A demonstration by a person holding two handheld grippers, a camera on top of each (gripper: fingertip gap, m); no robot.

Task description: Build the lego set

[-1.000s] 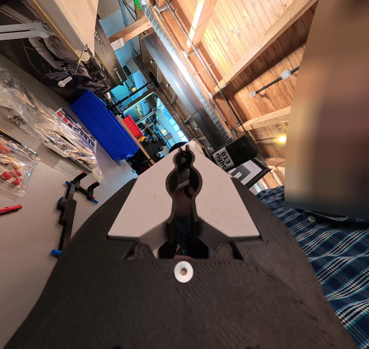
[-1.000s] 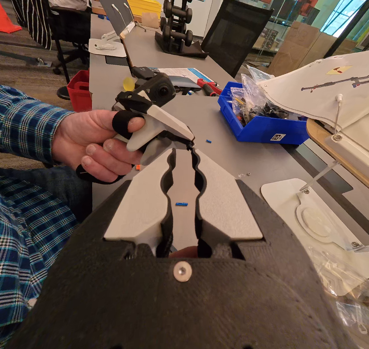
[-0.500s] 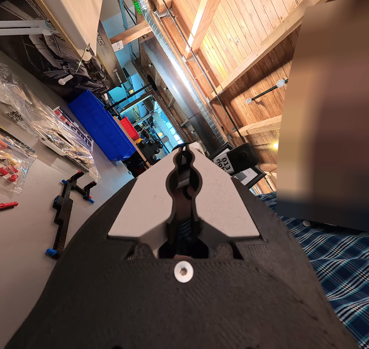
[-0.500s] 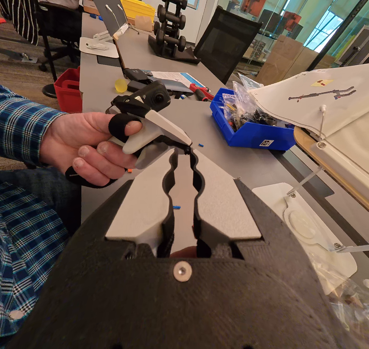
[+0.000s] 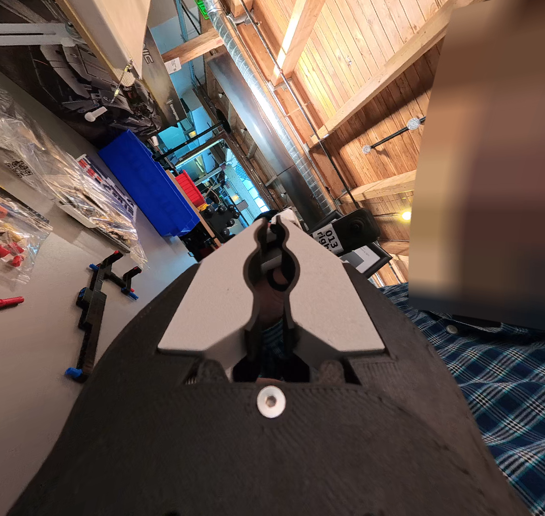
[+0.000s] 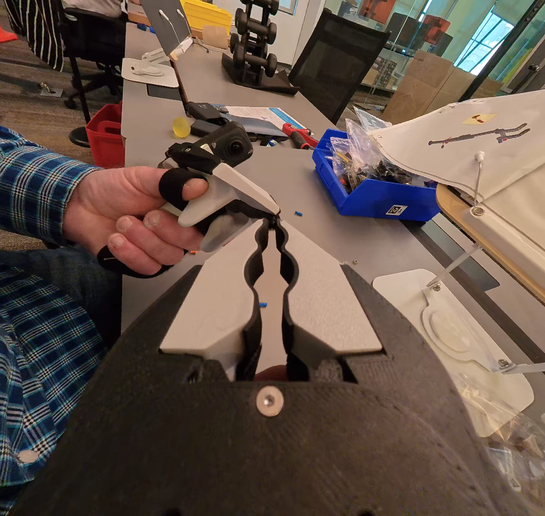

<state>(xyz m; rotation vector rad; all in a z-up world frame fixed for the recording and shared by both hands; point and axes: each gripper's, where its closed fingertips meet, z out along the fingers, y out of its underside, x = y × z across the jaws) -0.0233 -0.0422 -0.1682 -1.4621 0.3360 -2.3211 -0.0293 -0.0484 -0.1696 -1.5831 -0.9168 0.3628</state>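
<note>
My left gripper (image 5: pixel 272 222) points up toward the ceiling, jaws shut on a small black lego piece (image 5: pixel 275 229) at its tips. In the right wrist view a hand (image 6: pixel 129 215) holds the left gripper (image 6: pixel 275 211) above the grey table (image 6: pixel 324 236). My right gripper (image 6: pixel 272 222) meets it tip to tip, jaws narrowed onto the same small black piece (image 6: pixel 272 220). The piece is mostly hidden. A black lego assembly (image 5: pixel 94 304) with blue and red pins lies on the table at left.
A blue bin (image 6: pixel 377 198) of bagged parts stands at the back right, under an instruction sheet (image 6: pixel 460 148) on a stand with a white base (image 6: pixel 451 339). Loose blue pins (image 6: pixel 263 305) lie on the table. Clear parts bags (image 5: pixel 73 189) and a red pin (image 5: pixel 10 301) lie beside the assembly. Both grippers' tips are close together, under 4 cm apart. The black lego assembly (image 5: pixel 94 304) is about equally far from each gripper, around 20 centimetres.
My right gripper's jaws have narrowed from a clear gap to almost closed at the tips, against the left gripper's tip. Both grippers drifted slightly; the left stays shut.
</note>
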